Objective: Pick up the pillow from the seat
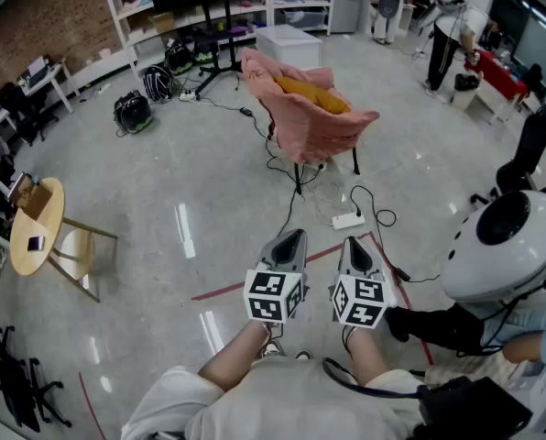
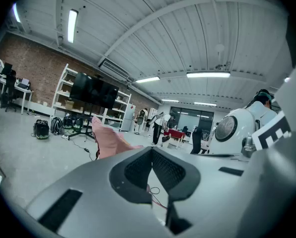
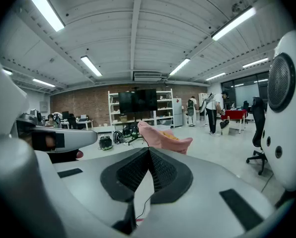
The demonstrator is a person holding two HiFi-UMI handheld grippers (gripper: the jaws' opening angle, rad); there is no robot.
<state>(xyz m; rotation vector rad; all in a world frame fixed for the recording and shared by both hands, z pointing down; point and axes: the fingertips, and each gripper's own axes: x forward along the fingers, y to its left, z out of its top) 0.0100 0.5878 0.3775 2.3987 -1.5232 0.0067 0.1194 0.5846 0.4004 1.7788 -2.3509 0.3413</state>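
One pink chair [image 1: 314, 122]. One yellow pillow [image 1: 311, 92]. Two tools: left tool [image 1: 291, 238], right tool [image 1: 351, 244]. One white power strip [image 1: 348, 220]. One white box [image 1: 289, 44]. One black office chair [image 1: 529, 149].

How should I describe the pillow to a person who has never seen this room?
Look at the middle of the grey floor, in front of the white shelves: a pink fabric chair stands there. In its seat lies the mustard-yellow pillow, the only yellow thing against all that pink fabric.
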